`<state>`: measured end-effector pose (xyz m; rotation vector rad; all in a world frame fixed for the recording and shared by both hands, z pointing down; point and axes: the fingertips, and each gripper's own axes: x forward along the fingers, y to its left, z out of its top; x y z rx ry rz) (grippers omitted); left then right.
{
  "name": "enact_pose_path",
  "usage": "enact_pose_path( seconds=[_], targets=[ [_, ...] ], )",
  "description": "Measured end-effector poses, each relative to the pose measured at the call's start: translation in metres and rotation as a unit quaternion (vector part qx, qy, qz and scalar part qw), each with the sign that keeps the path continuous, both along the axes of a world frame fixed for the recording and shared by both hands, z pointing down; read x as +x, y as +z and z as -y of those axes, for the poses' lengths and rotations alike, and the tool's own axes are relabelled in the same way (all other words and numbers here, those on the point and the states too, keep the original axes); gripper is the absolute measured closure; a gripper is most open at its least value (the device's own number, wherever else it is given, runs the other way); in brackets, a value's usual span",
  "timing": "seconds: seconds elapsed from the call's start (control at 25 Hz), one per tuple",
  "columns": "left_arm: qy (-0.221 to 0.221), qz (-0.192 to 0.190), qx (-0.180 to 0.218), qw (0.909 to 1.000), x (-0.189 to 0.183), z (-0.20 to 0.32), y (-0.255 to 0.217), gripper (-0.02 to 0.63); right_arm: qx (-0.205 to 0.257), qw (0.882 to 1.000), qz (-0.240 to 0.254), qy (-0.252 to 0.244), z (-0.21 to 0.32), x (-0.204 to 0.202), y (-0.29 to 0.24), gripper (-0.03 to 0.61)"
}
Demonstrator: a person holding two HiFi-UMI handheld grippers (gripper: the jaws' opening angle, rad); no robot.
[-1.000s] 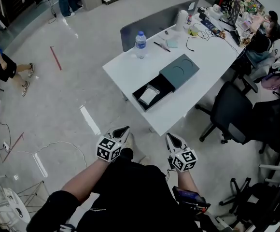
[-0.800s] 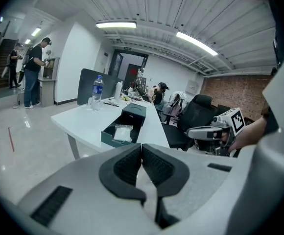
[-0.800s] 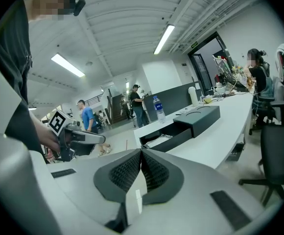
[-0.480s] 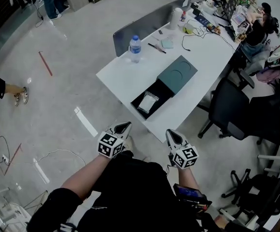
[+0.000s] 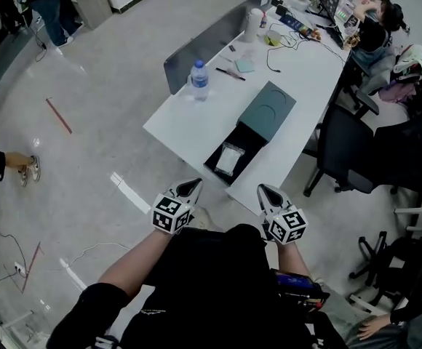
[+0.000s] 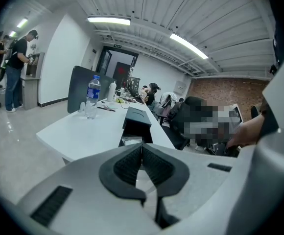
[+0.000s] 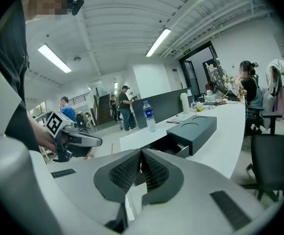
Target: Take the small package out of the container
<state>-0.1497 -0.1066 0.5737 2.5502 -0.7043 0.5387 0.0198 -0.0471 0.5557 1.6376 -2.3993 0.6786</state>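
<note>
Head view: approach stage, table not yet reached.
Left gripper: jaws together, empty.
Right gripper: likewise closed, empty.
Small package: inside the open container, at the table's near edge.
Advice: part jaws before reaching in from above.

The left tool, jaws together, faces the dark container.

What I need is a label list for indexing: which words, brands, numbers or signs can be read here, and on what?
No text reads clearly.
Bottle label: too small to read.
Sign above the doorway: too small to read.
Marker cubes: square patterns only, no words.
Box lid: a plain circle, no words.
Small package: no legible print.
</note>
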Motion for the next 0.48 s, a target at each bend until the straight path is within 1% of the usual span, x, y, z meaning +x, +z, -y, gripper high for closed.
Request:
enact_pose_path(
  seconds=[0.2, 0.48],
  targets=[
    [0.008, -0.003, -0.005, 1.0000, 0.002, 0.012, 0.003, 0.604, -0.001, 1.000, -0.006, 0.006, 0.011, -0.001, -0.001, 0.552],
    [0.015, 0.003, -0.009, 0.9998, 0.018, 0.019, 0.006, 0.604, -0.004, 1.000, -0.001, 0.009, 0.020, 0.012, 0.004, 0.552]
  ],
)
